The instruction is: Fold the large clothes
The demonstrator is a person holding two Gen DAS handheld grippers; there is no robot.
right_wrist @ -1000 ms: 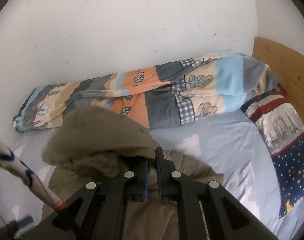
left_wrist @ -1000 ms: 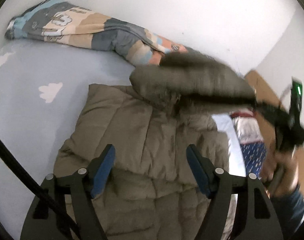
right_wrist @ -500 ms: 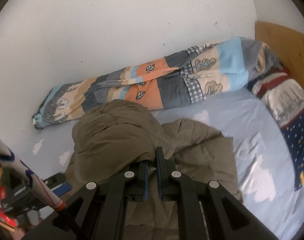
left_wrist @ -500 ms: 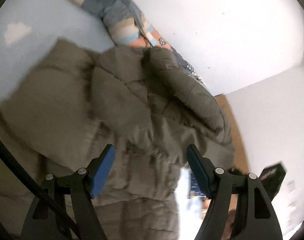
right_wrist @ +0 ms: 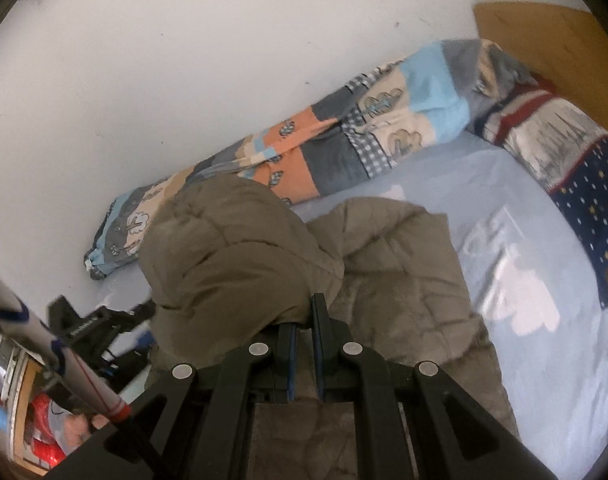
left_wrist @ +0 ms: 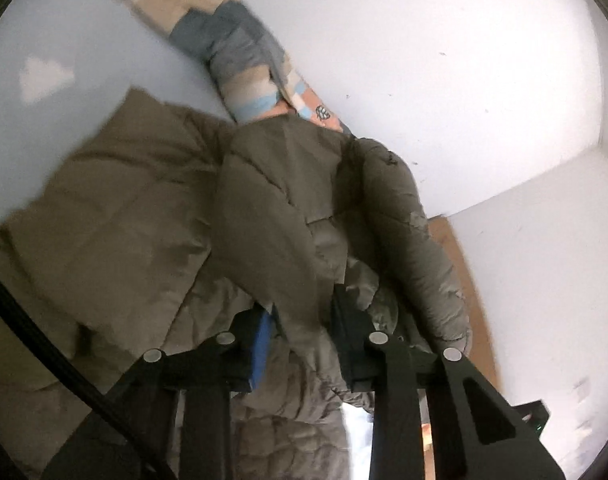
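A large olive padded jacket (left_wrist: 124,220) lies spread on a pale blue bed sheet (left_wrist: 64,40). One bulky part of it is raised and folded back over the body. My left gripper (left_wrist: 304,320) is closing its jaws, and a thick fold of the jacket fills the gap between the blue pads. In the right wrist view the jacket (right_wrist: 404,280) lies below, with a puffy lifted part draped over the fingertips. My right gripper (right_wrist: 304,312) is shut, pinching that lifted fabric by its edge.
A patchwork blanket (right_wrist: 344,132) is rolled up along the white wall. A star-patterned pillow (right_wrist: 576,160) rests against the wooden headboard (right_wrist: 544,32) at the right. A white pole (right_wrist: 64,360) with red and blue marks crosses the lower left, beside a black device (right_wrist: 88,328).
The left jaws have narrowed from wide open onto a fold of the jacket, and that view has rolled. The right gripper has carried the lifted part across over the jacket body.
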